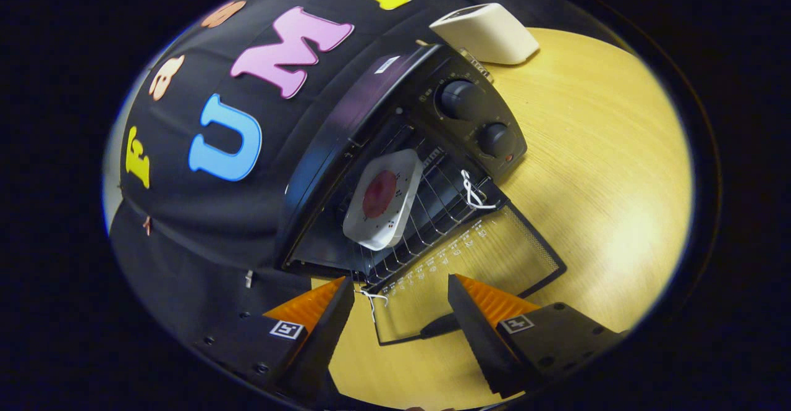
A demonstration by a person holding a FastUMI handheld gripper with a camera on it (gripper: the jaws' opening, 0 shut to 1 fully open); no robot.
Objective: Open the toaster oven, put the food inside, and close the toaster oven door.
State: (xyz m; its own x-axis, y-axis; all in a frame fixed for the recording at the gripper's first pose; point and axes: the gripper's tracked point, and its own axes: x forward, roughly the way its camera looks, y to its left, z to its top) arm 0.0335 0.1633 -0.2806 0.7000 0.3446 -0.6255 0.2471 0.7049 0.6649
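Note:
The black toaster oven (346, 133) stands just beyond my fingers with its glass door (488, 262) folded down flat toward me. Inside, on the pulled-out wire rack (445, 204), rests a white square plate (384, 198) holding a dark red round piece of food (379, 193). My gripper (401, 303) is open, with nothing between its fingers, hovering over the lowered door. The door's handle (442, 326) lies between the two fingertips. White string ties (473, 191) hang at the door's hinges.
Two black knobs (460, 99) sit on the oven's control panel. A cream-coloured box-like device (488, 31) stands behind the oven on the light wooden table (605, 164). The black cloth wall runs along the oven's far side.

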